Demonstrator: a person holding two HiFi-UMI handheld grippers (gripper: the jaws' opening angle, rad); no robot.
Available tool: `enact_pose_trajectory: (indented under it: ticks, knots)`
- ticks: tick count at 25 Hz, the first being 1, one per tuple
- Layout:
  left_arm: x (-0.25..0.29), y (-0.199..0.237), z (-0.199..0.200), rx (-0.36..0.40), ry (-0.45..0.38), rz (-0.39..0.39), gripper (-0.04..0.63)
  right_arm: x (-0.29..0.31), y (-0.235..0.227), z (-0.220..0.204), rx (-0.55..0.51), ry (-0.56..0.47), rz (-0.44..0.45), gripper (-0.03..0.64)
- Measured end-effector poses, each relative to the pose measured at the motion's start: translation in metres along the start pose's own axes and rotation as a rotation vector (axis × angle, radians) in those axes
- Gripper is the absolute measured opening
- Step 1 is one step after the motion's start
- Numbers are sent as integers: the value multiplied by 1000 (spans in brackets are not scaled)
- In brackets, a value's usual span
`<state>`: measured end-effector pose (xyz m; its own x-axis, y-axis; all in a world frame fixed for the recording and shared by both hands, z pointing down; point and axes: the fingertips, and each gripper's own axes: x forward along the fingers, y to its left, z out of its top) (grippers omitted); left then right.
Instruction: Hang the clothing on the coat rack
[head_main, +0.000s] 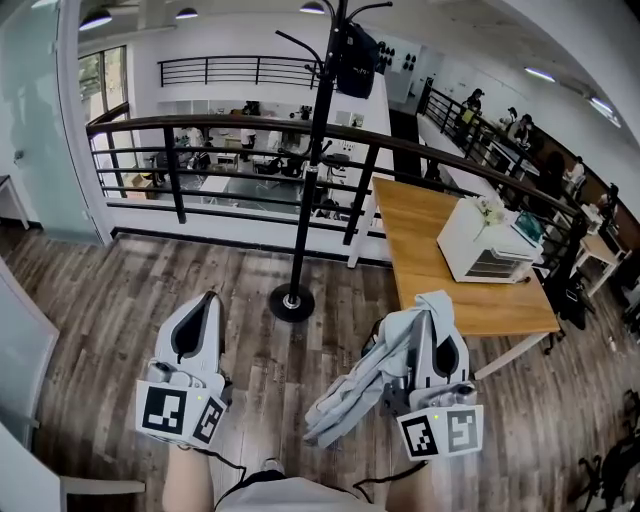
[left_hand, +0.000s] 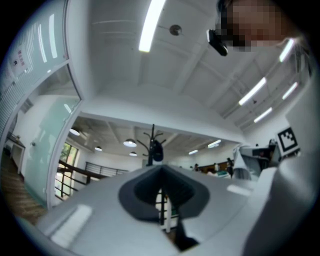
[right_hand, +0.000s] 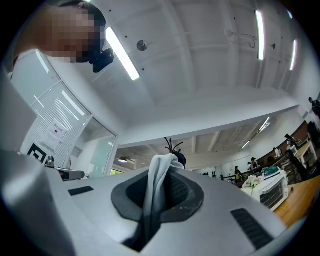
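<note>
A black coat rack stands ahead on a round base, with a dark bag hanging near its top. My right gripper is shut on a pale grey-blue garment, which drapes down its left side. In the right gripper view the cloth runs up between the jaws of the right gripper, and the rack top shows just behind it. My left gripper is shut and empty, to the left of the rack base. In the left gripper view the left gripper points towards the rack.
A dark metal railing runs behind the rack. A wooden table to the right carries a white box-like appliance. Wood-plank floor lies between me and the rack. A glass wall stands at the left.
</note>
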<state>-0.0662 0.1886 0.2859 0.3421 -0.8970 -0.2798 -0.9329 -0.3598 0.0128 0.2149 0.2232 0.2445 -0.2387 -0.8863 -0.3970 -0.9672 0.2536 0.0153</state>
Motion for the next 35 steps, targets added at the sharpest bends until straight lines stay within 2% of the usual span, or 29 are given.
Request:
enact_pose_trajectory:
  ticks: [15,27,35]
  knots:
    - [42,46,-33,-9,54,-18,9,56,6,-28,11,-4,-18,8]
    - [139,85,-57,3,41,29,9,161,-26,-67,23,-23,20,8]
    - [210,95,-63,21,34,59,9,232,-61,-83,40,-38,51,8]
